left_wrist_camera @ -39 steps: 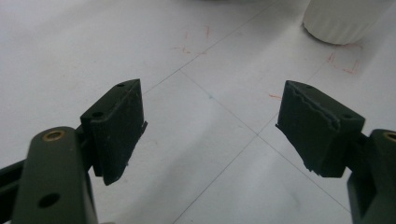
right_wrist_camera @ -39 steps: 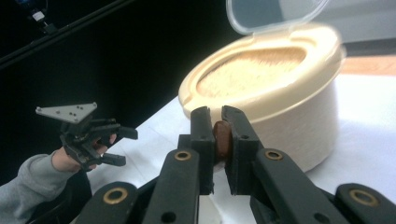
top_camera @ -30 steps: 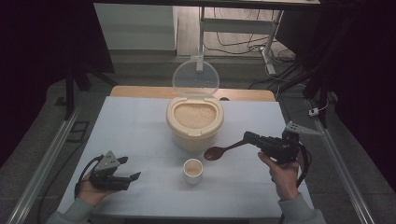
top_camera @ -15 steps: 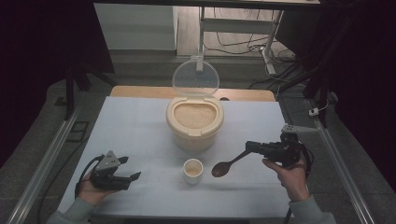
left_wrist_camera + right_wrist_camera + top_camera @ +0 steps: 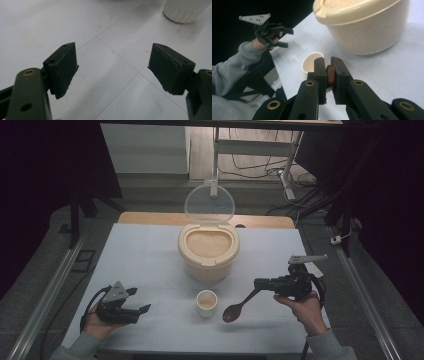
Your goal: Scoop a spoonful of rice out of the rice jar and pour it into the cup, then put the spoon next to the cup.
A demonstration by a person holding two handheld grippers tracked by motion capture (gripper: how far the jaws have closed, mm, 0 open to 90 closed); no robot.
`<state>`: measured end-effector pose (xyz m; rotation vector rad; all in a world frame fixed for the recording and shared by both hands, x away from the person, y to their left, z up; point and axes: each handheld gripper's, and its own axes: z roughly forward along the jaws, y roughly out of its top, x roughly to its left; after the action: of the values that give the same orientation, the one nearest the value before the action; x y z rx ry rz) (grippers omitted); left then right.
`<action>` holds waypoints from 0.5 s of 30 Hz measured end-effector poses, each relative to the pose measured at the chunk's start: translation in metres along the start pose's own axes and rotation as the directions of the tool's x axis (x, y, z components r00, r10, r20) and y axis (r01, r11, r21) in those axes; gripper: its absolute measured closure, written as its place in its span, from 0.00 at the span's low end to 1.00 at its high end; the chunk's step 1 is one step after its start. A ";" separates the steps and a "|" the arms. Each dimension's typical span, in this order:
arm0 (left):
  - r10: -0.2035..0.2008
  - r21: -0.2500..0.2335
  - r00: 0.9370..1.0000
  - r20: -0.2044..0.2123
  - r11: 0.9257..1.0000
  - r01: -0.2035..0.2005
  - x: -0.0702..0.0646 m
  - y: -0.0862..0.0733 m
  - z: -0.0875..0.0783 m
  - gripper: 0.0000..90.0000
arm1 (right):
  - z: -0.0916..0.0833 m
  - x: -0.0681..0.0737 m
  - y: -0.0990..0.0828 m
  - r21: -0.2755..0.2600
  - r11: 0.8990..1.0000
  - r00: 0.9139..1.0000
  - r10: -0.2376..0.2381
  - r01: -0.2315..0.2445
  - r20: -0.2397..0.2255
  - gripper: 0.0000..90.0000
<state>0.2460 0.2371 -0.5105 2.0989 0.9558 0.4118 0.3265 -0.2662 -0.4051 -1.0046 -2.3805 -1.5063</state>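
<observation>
- Your left gripper rests low on the table, jaws spread with nothing between them; it idles, well left of the cup.
- The cup sits just beyond your right jaws' tips, ready to take rice from the tub.
- Your right gripper clamps the spoon by its handle, bowl hanging ahead and down beside the cup.
- The spoon is dark brown, glossy, oval-bowled.

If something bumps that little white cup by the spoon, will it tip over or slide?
The small cup looks light and thin-walled, so it would probably slide on the smooth table. It stands upright, taller than wide, so a high nudge from the spoon could tip it and spill whatever it holds.
</observation>
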 end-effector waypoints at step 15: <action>0.003 -0.001 1.000 0.000 1.000 -0.003 0.000 0.000 0.000 0.25 | 0.048 0.003 0.010 0.211 0.977 0.998 -0.023 0.034 -0.056 0.92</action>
<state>0.2459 0.2372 -0.5103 2.0998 0.9526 0.4139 0.3407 -0.2215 -0.4197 -0.8748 -2.4630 -1.2380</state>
